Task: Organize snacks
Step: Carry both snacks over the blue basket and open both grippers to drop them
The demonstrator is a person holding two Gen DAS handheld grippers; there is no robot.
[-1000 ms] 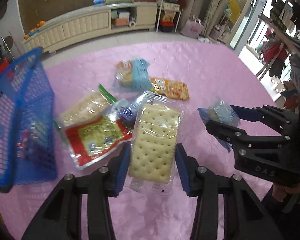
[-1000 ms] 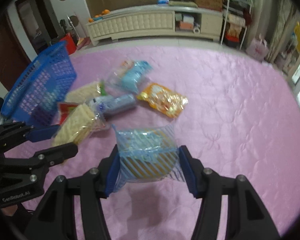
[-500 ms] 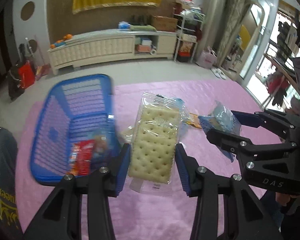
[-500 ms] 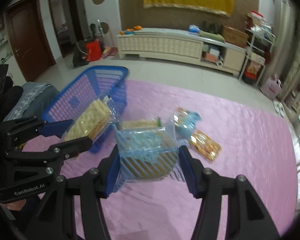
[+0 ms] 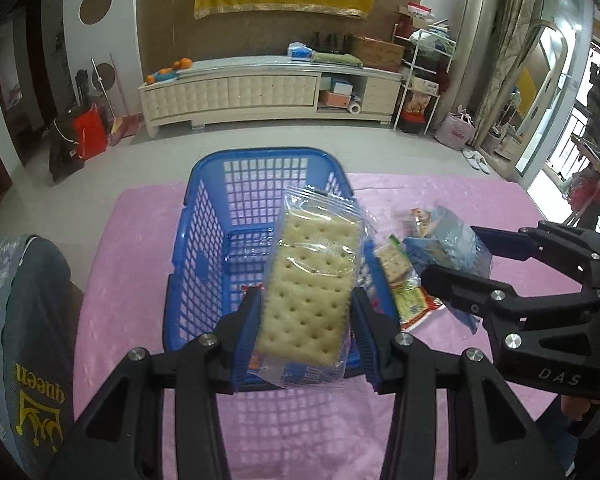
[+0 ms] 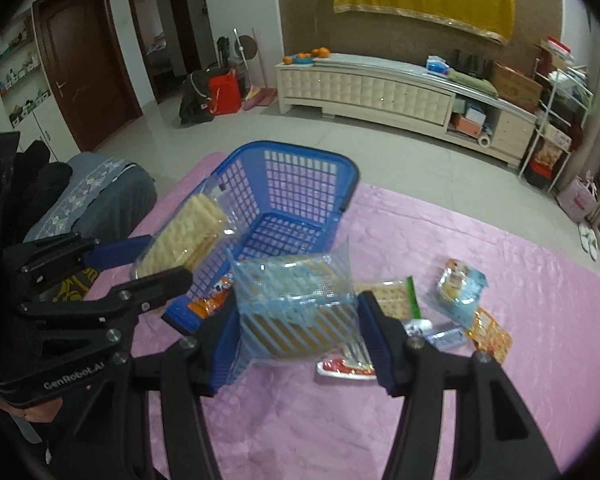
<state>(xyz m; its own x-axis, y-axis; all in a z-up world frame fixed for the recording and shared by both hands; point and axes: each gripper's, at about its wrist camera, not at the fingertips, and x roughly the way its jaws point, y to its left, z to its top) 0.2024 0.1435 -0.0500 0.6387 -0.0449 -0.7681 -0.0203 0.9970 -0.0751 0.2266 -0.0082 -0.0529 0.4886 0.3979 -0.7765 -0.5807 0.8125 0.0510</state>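
One blue basket [image 5: 204,264] stands on the table [image 5: 132,240], which is covered in pink cloth, and at least one orange-and-red packet [image 6: 208,304] lies inside it. Two packets are in the air. The left gripper [image 5: 306,328] has its jaws part-closed on the sides of a clear pack of square crackers [image 5: 312,288], held flat over the basket's near end and pointing steeply down. The right gripper [image 6: 300,332] has its jaws clamped a little wider on a blue-striped packet [image 6: 296,304], held just beside the basket's near corner and tilted down likewise. About five more snack packets lie loose in a cluster on the table to the right of the basket, among them a green-edged cracker pack [image 6: 392,296], a light-blue packet [image 6: 460,292] and an orange one [image 6: 490,338].
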